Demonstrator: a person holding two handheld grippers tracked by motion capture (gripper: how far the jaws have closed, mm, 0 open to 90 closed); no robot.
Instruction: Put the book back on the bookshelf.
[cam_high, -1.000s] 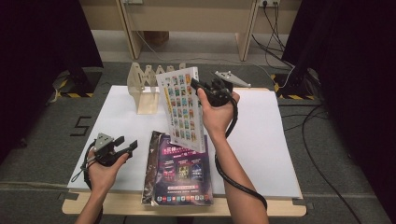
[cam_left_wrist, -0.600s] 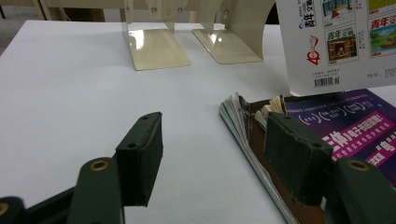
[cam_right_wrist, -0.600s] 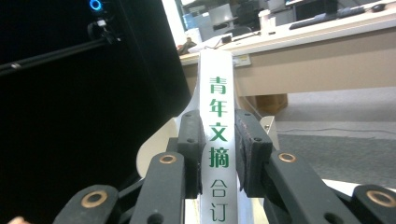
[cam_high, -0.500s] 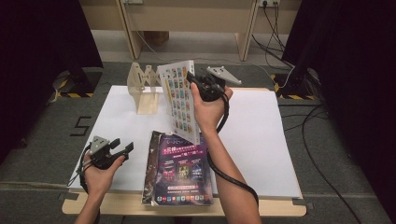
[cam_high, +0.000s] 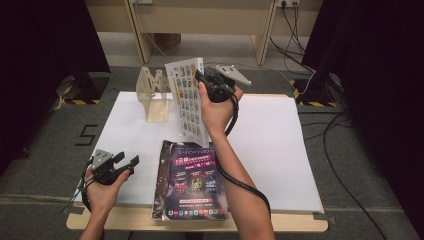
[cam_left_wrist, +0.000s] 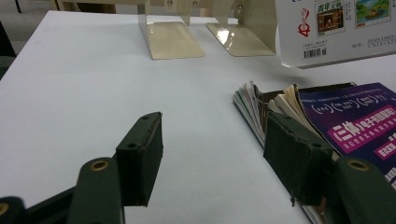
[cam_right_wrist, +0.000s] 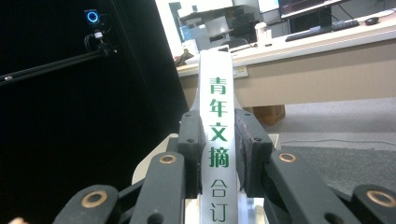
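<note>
My right gripper (cam_high: 202, 81) is shut on the spine of a thick white book (cam_high: 187, 100) and holds it upright above the back middle of the table. In the right gripper view the white spine (cam_right_wrist: 215, 79) with green characters stands pinched between the two pads, with the gripper (cam_right_wrist: 217, 128) closed around it. My left gripper (cam_high: 128, 163) rests open near the table's front left, nothing between its fingers (cam_left_wrist: 140, 158). Just right of it lies a stack of magazines with a purple cover (cam_high: 195, 180) on top (cam_left_wrist: 359, 126). The held book's lower corner (cam_left_wrist: 336, 28) hangs above that stack.
Beige metal bookends (cam_high: 155, 95) stand at the back left of the white table top (cam_high: 280, 145), their flat feet (cam_left_wrist: 170, 39) pointing toward me. Cables lie on the floor at the right. A wooden desk frame stands behind the table.
My right hand has carried the book away from me and slightly left, toward the bookends. The left gripper has stayed where it was.
</note>
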